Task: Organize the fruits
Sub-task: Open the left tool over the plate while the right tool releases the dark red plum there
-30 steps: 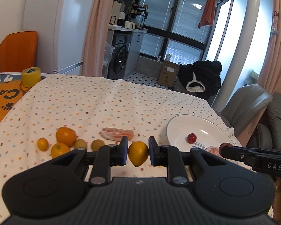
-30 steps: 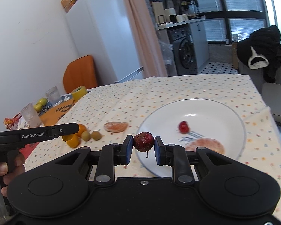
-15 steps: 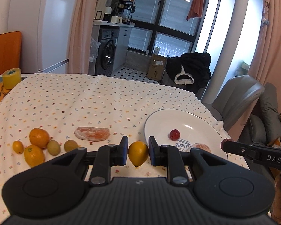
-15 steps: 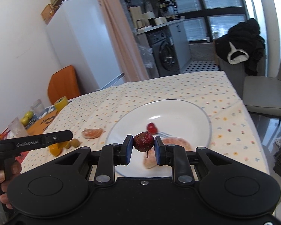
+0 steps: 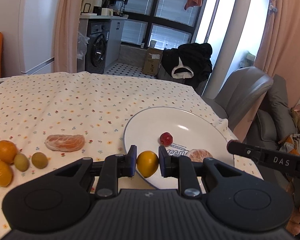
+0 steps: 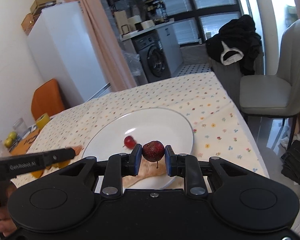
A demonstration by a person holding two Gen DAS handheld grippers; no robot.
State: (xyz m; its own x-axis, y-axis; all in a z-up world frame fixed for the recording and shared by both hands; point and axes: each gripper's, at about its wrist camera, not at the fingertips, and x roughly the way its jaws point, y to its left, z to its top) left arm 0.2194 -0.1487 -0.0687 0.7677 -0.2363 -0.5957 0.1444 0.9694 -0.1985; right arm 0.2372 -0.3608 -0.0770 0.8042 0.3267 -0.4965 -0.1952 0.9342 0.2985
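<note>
Both grippers have travelled toward the round white plate [image 5: 200, 124] since a second ago. The left gripper [image 5: 147, 164], clenched on a small yellow-orange citrus fruit [image 5: 147, 163], now hangs over the plate's near rim; the right gripper [image 6: 153, 157] pinches a dark red speckled fruit [image 6: 153, 151] above the plate's middle. A small red berry [image 5: 166, 139] and a peeled orange segment [image 5: 200, 155] lie on the plate. Only the left view shows the peeled half-orange [image 5: 65, 142], two olive-green fruits [image 5: 31, 161] and oranges [image 5: 5, 161] waiting on the flowered tablecloth [image 5: 70, 104].
</note>
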